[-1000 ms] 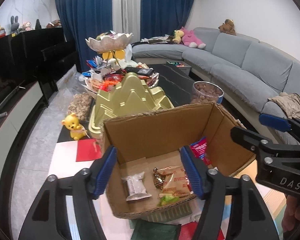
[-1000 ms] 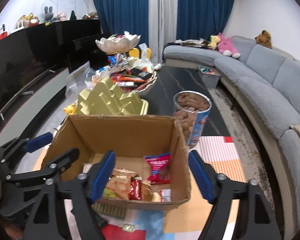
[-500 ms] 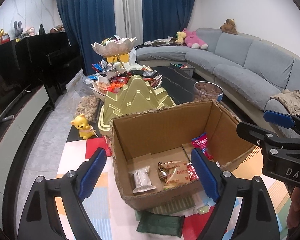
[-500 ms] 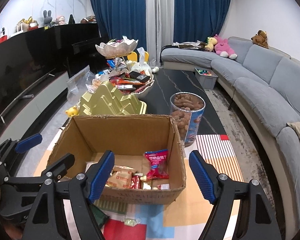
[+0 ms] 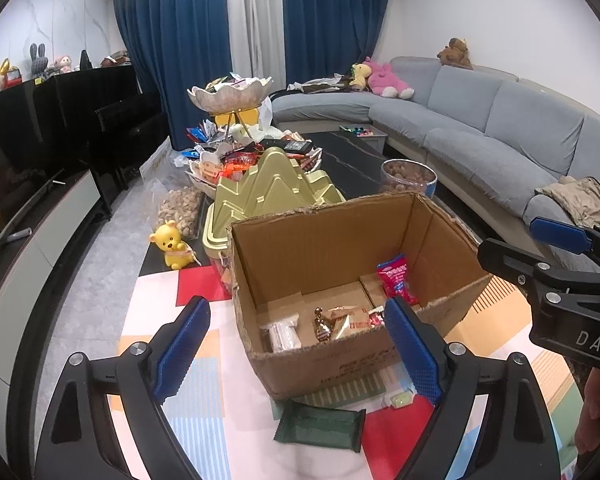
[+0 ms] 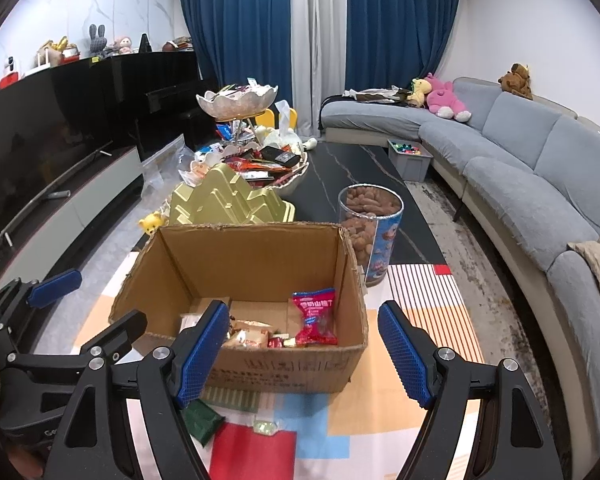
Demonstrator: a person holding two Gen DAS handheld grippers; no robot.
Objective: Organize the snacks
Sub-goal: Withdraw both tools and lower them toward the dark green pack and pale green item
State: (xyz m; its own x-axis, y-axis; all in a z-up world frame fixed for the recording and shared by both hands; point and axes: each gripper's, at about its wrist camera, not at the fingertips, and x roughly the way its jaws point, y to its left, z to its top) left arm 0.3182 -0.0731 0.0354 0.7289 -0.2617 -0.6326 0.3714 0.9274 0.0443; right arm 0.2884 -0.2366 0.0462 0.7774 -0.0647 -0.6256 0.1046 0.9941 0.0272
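Observation:
An open cardboard box stands on a colourful mat and holds several snack packets, among them a red pouch and a white bar. A dark green packet and a small yellow-green candy lie on the mat in front of the box. My left gripper is open and empty, above the box's near edge. My right gripper is open and empty, also in front of the box.
Behind the box stand a gold mountain-shaped tin, a clear tub of nuts, a tiered dish heaped with snacks and a yellow bear toy. A grey sofa runs along the right, a black TV unit along the left.
Both grippers have pulled back and up from the box, so the box looks smaller and the green packet and candy on the mat have come into view. Both stay open.

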